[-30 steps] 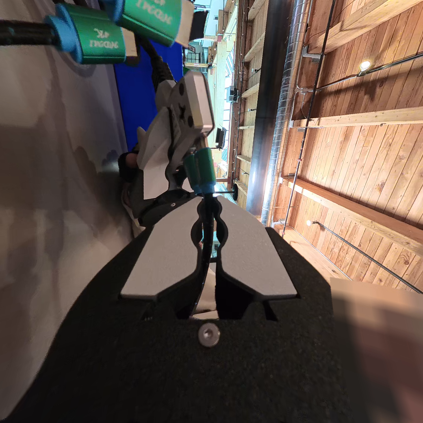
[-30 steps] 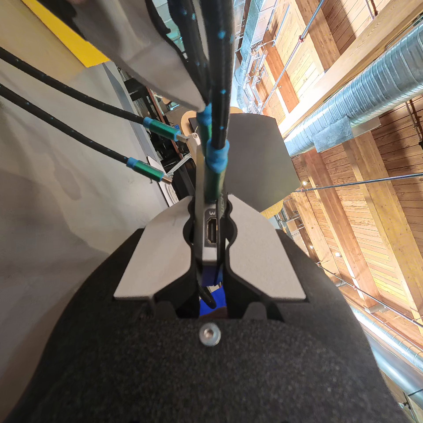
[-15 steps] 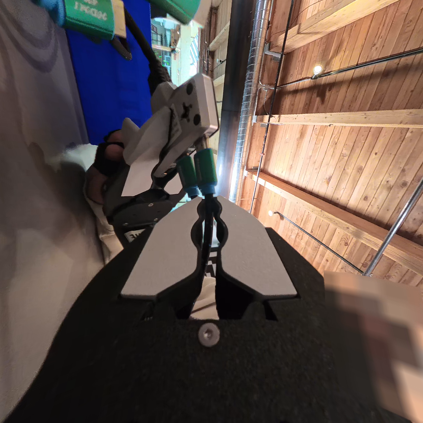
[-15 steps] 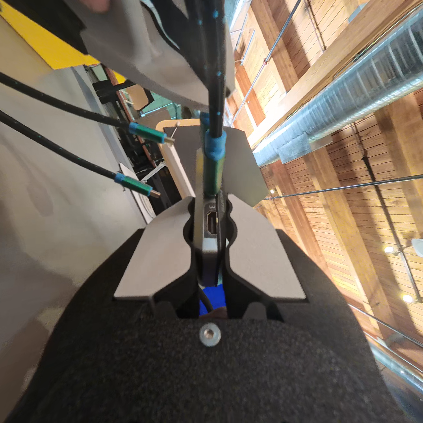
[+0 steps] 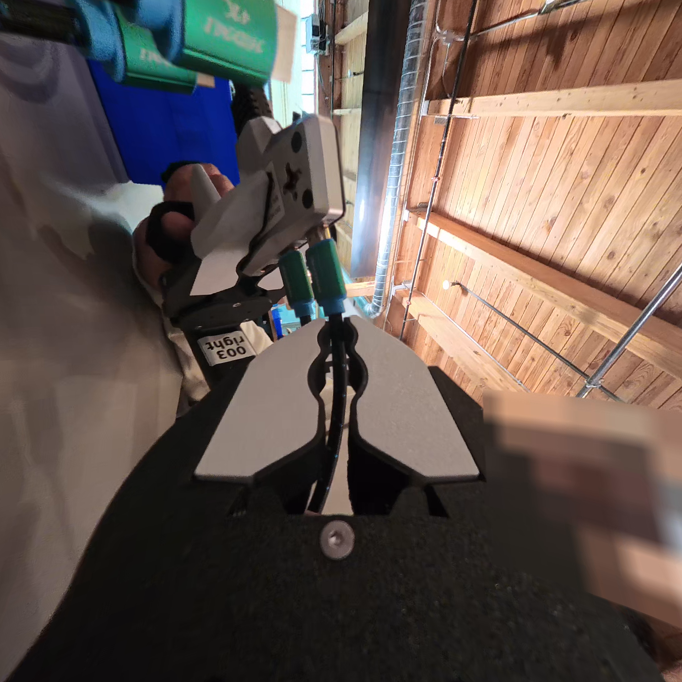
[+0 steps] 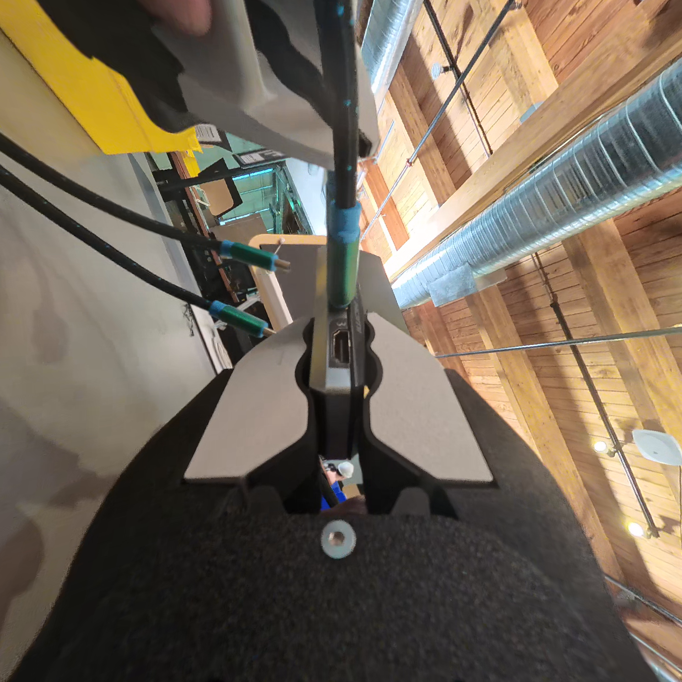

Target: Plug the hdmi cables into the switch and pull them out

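Observation:
My right gripper (image 6: 339,326) is shut on the silver HDMI switch (image 6: 326,372), with one empty port (image 6: 341,348) showing between the fingers. A green plug with a blue collar (image 6: 343,273) sits in the switch, and its black cable runs up into my left gripper (image 6: 258,73). In the left wrist view my left gripper (image 5: 337,328) is shut on that black cable (image 5: 337,387), just behind two green plugs (image 5: 324,273) seated side by side in the switch (image 5: 310,173). The right gripper (image 5: 236,236) holds the switch there.
Two loose green plugs (image 6: 254,258) (image 6: 240,317) on black cables lie over the grey table (image 6: 73,350); they show large and blurred at the top left of the left wrist view (image 5: 228,40). A person's hand (image 5: 166,228) holds the right gripper. Wooden ceiling and ducts (image 6: 553,206) lie behind. My hands' fingertips stand some 7 centimeters from each other.
Both grippers have swung and tilted together, so the background has turned. The grips on the cable and the switch are unchanged, and the plugs still sit in the switch.

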A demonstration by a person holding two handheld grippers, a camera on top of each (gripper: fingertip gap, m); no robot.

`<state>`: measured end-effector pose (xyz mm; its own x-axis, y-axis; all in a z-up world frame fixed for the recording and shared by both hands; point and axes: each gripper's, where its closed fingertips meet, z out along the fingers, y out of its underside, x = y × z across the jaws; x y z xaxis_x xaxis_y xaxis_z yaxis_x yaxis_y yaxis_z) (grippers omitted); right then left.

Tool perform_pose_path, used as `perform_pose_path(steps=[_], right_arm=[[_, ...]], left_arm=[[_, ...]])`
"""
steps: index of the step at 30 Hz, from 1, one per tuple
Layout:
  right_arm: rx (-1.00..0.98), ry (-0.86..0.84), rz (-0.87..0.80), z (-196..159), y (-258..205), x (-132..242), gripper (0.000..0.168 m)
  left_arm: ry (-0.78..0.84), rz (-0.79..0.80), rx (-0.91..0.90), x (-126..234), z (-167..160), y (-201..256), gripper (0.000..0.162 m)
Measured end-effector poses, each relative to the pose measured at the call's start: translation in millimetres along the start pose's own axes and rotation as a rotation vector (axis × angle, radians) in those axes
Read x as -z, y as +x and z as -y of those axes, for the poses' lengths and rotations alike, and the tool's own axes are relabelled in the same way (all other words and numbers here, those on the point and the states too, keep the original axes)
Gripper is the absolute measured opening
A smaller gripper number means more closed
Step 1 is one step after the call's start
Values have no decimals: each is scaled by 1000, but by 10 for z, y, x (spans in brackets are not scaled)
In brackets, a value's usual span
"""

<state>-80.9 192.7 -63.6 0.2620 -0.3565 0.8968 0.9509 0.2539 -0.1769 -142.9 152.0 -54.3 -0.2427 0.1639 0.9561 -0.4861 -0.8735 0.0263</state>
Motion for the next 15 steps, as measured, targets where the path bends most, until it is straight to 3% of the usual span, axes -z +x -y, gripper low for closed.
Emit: perform_pose_path(steps=[6,13,15], right_arm=[[9,-5,22,0,-52,-16,23],[-4,-47,69,-61,-139,-46,23],[-12,-59,71,-81,-138,-53,23]], left_arm=[[48,134,-107,26,79,-66,6],[71,517,-477,79,192,-124,9],[93,645,-591,127,250,-116,17]])
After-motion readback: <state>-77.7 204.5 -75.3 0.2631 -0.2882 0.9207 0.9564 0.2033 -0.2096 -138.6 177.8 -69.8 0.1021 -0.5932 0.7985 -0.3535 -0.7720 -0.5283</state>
